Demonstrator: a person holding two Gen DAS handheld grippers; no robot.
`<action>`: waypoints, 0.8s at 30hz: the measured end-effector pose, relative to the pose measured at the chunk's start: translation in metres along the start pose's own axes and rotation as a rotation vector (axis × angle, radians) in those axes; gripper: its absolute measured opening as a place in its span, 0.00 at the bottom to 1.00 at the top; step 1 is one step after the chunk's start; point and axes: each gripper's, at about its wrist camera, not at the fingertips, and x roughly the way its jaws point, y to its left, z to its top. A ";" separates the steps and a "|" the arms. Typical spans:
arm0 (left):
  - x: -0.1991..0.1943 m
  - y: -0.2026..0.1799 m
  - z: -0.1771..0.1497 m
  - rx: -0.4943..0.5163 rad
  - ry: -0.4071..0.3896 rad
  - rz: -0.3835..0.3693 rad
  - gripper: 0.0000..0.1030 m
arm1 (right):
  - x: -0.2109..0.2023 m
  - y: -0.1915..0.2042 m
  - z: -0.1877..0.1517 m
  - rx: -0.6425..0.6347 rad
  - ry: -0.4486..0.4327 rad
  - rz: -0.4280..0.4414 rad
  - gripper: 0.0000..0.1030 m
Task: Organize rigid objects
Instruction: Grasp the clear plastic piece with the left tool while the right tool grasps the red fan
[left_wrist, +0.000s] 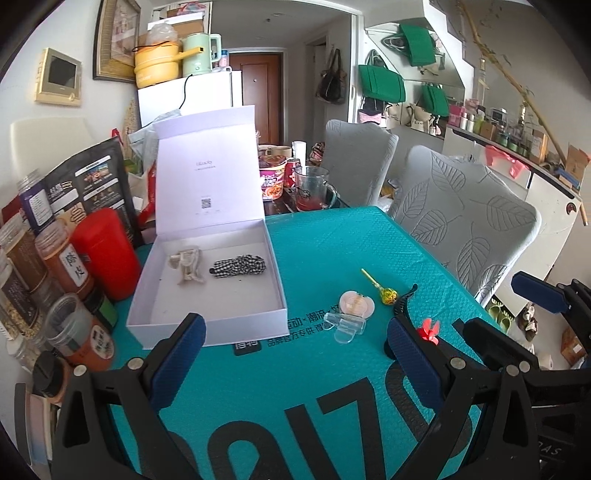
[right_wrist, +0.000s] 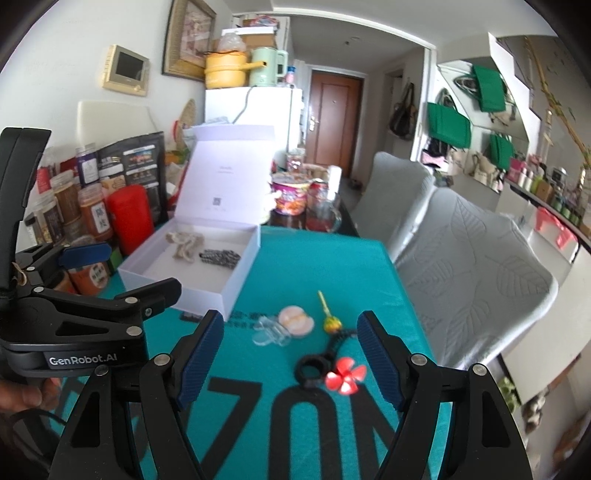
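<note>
1. Currently an approach step is judged: right gripper (right_wrist: 291, 358) is held spread and empty above the red flower clip (right_wrist: 345, 376) and black clip (right_wrist: 314, 369).
2. Left gripper (left_wrist: 295, 354) is also spread, nothing pinched.
3. Clear clip (left_wrist: 349, 325), round item (left_wrist: 356, 302) and lollipop (left_wrist: 388, 295) lie on the teal mat (left_wrist: 314, 251), near the white box (left_wrist: 207, 321).
4. Next, jaws probably must be lowered around one item, w/ care.
5. Room is free btw. items; box wall is close at left.

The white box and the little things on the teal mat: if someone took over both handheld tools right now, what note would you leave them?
Left tool: open, empty.
Right tool: open, empty, poised over the black clip and red flower piece.
White box: lid up, holding a beige fabric piece and a checkered one.
Still on the mat: clear clip, round pink piece, lollipop, black clip, red flower.
</note>
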 end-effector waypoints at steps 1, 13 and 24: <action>0.003 -0.002 -0.001 0.001 -0.001 0.003 0.98 | 0.002 -0.003 -0.002 0.006 0.004 -0.005 0.73; 0.047 -0.016 -0.009 -0.007 0.042 -0.045 0.98 | 0.040 -0.045 -0.029 0.083 0.063 0.002 0.73; 0.083 -0.026 -0.018 0.008 0.072 -0.102 0.98 | 0.072 -0.079 -0.049 0.166 0.127 -0.011 0.73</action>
